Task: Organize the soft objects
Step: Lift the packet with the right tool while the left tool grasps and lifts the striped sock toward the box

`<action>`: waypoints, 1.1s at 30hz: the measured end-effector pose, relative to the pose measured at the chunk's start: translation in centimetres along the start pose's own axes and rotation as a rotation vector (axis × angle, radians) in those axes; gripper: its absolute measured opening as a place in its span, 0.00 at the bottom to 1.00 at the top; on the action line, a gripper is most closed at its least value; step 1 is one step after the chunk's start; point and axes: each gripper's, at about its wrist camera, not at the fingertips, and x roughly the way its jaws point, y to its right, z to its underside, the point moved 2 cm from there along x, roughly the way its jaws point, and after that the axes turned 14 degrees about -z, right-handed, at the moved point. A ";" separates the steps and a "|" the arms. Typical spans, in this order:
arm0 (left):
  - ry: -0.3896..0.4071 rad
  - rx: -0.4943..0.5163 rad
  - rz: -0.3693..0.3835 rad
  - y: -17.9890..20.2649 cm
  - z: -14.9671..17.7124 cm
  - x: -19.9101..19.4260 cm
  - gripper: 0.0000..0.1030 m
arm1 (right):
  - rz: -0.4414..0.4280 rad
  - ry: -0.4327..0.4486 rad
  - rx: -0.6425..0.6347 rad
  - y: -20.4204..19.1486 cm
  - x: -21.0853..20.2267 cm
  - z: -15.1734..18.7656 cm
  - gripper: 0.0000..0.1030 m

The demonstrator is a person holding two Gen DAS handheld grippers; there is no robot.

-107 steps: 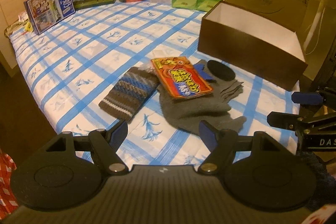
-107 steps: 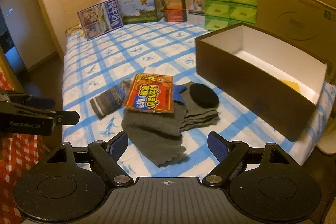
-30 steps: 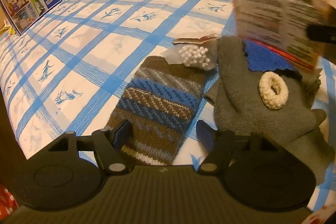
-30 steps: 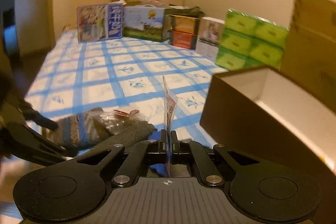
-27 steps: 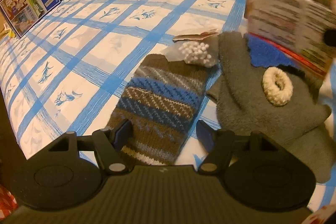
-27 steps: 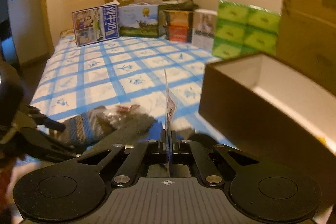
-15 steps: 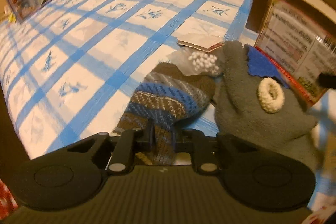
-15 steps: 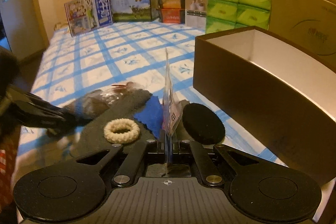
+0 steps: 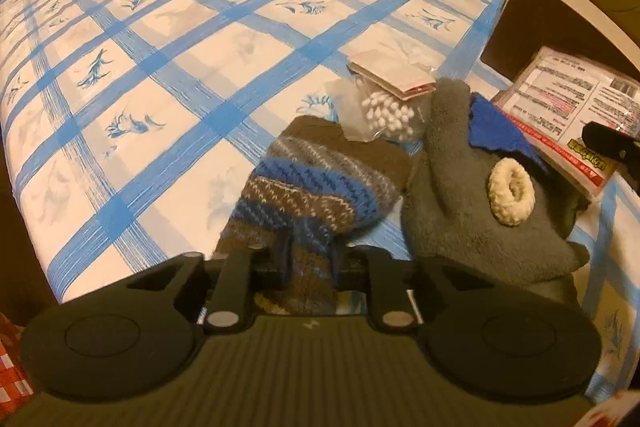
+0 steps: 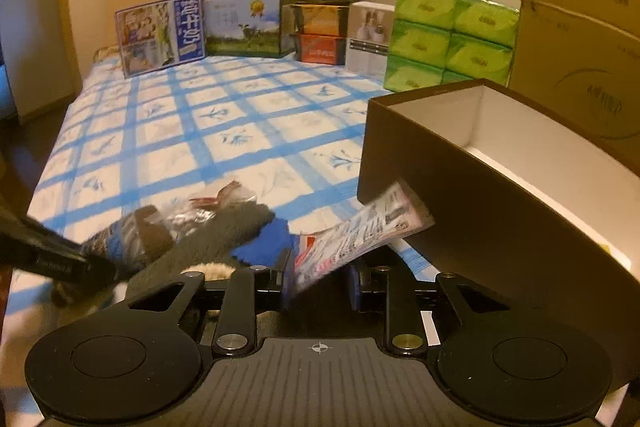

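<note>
Striped sock (image 9: pixel 316 183): judged light, limp and stretchy; best pinched at its near cuff end. Left tongs (image 9: pixel 308 263) are closed on that end, the rest trailing ahead on the bed (image 9: pixel 168 75). Right tongs (image 10: pixel 320 277) have just been opening; the packet (image 10: pixel 360 227) leans loose between them, ungripped, beside the box (image 10: pixel 460 195).

Brown-and-blue striped knit sock (image 9: pixel 316 183), grey fleece cloth (image 9: pixel 460 211), cream ring (image 9: pixel 511 193), blue-checked white sheet (image 9: pixel 200 39), green packs (image 10: pixel 448 43)
</note>
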 end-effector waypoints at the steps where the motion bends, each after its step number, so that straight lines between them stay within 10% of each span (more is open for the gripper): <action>1: 0.005 -0.004 0.003 -0.1 0.0 -0.2 0.13 | 0.002 0.006 0.010 0.1 0.1 0.0 0.14; 3: 0.014 -0.008 0.008 -0.1 0.0 -0.6 0.12 | -0.007 0.009 0.039 0.6 0.1 -0.2 0.02; 33: 0.249 0.058 0.146 5.7 -3.6 -14.5 0.12 | -0.018 0.135 0.057 0.3 -13.8 -2.2 0.02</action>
